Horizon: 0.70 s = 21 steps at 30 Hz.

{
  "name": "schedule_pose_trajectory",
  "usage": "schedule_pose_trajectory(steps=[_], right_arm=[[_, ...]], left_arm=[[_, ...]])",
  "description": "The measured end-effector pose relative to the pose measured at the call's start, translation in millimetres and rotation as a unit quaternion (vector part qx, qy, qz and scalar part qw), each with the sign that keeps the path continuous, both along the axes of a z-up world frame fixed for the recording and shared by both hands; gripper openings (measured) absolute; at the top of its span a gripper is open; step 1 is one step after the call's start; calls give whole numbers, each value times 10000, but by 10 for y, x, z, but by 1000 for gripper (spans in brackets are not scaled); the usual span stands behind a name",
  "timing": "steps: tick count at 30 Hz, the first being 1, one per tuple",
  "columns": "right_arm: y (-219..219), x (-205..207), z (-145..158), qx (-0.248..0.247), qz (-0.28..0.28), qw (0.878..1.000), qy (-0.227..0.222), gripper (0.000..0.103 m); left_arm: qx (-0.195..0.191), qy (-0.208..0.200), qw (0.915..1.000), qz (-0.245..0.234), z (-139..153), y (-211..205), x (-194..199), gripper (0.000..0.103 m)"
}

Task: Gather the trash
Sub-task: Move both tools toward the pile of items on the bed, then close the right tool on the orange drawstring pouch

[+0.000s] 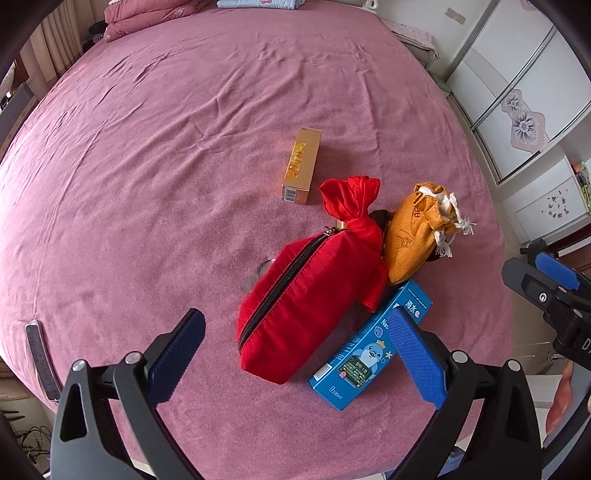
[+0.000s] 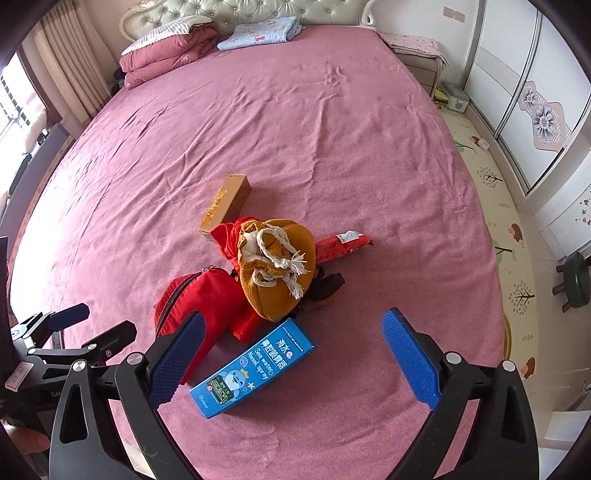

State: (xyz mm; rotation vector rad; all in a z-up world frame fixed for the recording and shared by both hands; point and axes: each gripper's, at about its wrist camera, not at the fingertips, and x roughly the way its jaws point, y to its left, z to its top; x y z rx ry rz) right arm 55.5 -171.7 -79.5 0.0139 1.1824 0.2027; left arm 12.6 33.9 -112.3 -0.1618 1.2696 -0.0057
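A pile lies on the pink bed (image 1: 147, 147). A red zippered pouch (image 1: 310, 306) lies beside an orange drawstring bag (image 1: 413, 236), a blue nasal spray box (image 1: 369, 354) and a gold box (image 1: 299, 171). My left gripper (image 1: 299, 350) is open above the red pouch and blue box, holding nothing. My right gripper (image 2: 295, 354) is open above the blue box (image 2: 255, 373), empty. The right wrist view also shows the orange bag (image 2: 277, 273), the red pouch (image 2: 199, 302), the gold box (image 2: 225, 206) and a red wrapper (image 2: 343, 243) behind the bag.
Folded pink quilts (image 2: 166, 55) and a blue blanket (image 2: 258, 31) lie at the headboard. A flat grey strip (image 1: 42, 360) lies on the bed's left edge. White wardrobes (image 2: 535, 92), a play mat (image 2: 491, 206) and a dark stool (image 2: 576, 280) are to the right.
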Motion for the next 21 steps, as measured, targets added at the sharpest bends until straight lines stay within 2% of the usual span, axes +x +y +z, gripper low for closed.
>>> schedule_pose_trajectory(steps=[12, 17, 18, 19, 21], right_arm=[[213, 504, -640, -170, -180, 9992, 313, 92], [238, 599, -780, -241, -243, 9986, 408, 84], [249, 608, -791, -240, -232, 9986, 408, 78], [251, 617, -802, -201, -194, 9988, 412, 62], [260, 635, -823, -177, -132, 9987, 458, 45]], left_arm=[[-24, 392, 9992, -99, -539, 21, 126, 99], [-26, 472, 9989, -53, -668, 66, 166, 99], [-45, 480, 9988, -38, -689, 78, 175, 99], [-111, 490, 9987, -20, -715, 98, 188, 99], [-195, 524, 9984, 16, -768, 125, 220, 99]])
